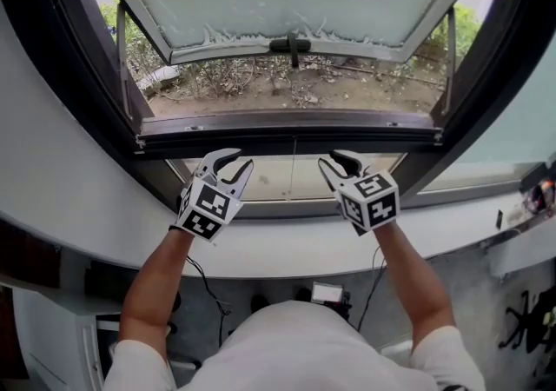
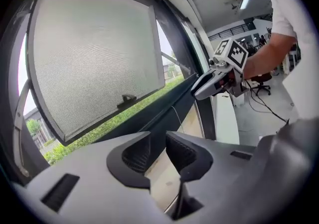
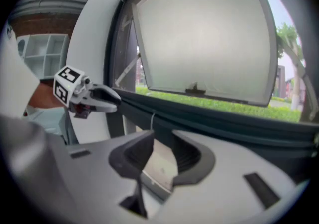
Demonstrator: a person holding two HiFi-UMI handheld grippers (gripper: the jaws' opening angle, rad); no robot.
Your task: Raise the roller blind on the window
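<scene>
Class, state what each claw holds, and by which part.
Nothing is held: the left claw and right claw both stand open and empty by the window frame.

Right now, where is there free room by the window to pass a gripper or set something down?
Free: the gap between the left gripper and the right gripper, in front of the lower pane; also the white ledge left of the left gripper. Crowded: the ledge's far right end, where small items lie.
</scene>
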